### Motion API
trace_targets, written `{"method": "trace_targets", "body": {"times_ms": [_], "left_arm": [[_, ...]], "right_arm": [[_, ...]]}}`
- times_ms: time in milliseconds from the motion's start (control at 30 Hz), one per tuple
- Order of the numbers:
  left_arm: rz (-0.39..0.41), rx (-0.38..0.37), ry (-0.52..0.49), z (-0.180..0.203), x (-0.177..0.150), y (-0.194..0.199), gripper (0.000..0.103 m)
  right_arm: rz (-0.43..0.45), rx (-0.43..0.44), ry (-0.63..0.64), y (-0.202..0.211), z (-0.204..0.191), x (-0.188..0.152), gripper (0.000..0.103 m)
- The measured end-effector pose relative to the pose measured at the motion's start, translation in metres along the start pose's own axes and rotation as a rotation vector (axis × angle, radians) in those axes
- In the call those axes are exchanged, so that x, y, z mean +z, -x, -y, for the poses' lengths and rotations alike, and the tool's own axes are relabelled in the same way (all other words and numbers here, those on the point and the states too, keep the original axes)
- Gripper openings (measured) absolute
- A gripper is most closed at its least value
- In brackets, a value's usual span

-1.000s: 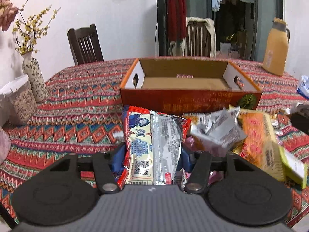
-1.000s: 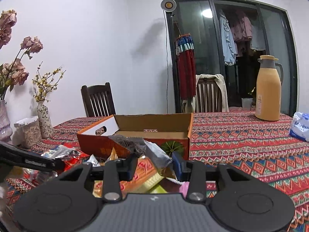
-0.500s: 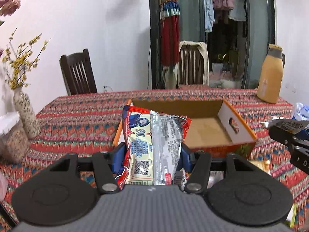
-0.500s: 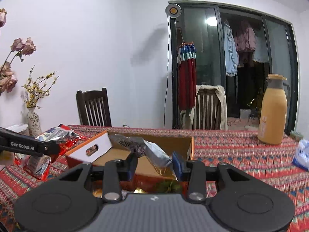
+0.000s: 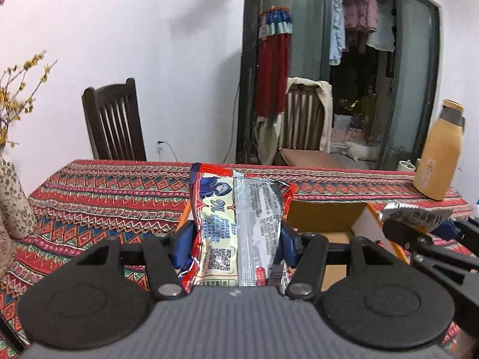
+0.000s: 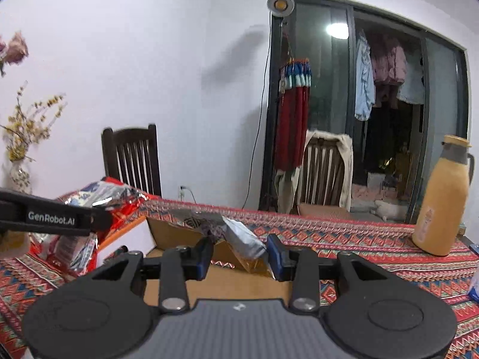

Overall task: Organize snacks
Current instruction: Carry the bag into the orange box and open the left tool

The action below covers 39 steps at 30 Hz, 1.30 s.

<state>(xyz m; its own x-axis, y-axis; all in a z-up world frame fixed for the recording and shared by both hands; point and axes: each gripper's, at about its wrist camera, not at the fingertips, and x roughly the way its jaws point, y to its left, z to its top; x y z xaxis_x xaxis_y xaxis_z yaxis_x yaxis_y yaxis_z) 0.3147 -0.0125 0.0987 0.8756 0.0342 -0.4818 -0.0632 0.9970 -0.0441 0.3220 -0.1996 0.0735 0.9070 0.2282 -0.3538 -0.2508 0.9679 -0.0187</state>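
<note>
My left gripper (image 5: 236, 236) is shut on a red, white and silver snack packet (image 5: 221, 209), held upright above the near left corner of the open cardboard box (image 5: 323, 218). My right gripper (image 6: 239, 252) is shut on a small crumpled silver and gold packet (image 6: 244, 237) and hovers over the same box (image 6: 170, 230). In the left wrist view, the right gripper (image 5: 422, 224) shows at the right edge with its silver packet (image 5: 413, 212). A finger (image 6: 51, 218) of the left gripper and its red packet (image 6: 116, 194) show at the left of the right wrist view.
A patterned red tablecloth (image 5: 104, 191) covers the table. A tan thermos jug (image 6: 440, 200) stands at the far right, and a flower vase (image 5: 12, 200) at the left edge. Two wooden chairs (image 5: 113, 122) stand behind the table, one draped with cloth (image 6: 326, 167).
Both grippers rose and moved forward from the snack pile to over the box, each keeping its packet. The loose snacks in front of the box dropped out of view.
</note>
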Motion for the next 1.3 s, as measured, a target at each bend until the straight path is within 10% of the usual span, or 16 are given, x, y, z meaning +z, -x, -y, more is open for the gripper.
{"method": "trace_targets", "body": {"times_ms": [600, 767, 867, 1300], "left_arm": [[-0.062, -0.013, 0.054, -0.026, -0.029, -0.046, 0.061], [0.003, -0.001, 0.085, -0.031, -0.027, -0.036, 0.103], [0.031, 0.001, 0.089, -0.031, -0.025, -0.030, 0.103], [0.066, 0.004, 0.097, -0.029, -0.020, -0.014, 0.103]], "right_arm": [[-0.142, 0.045, -0.038, -0.056, 0.010, -0.033, 0.042], [-0.118, 0.045, -0.052, -0.048, 0.013, -0.034, 0.083], [-0.097, 0.046, -0.057, -0.043, 0.013, -0.033, 0.101], [-0.070, 0.024, -0.079, -0.029, 0.017, -0.026, 0.103]]}}
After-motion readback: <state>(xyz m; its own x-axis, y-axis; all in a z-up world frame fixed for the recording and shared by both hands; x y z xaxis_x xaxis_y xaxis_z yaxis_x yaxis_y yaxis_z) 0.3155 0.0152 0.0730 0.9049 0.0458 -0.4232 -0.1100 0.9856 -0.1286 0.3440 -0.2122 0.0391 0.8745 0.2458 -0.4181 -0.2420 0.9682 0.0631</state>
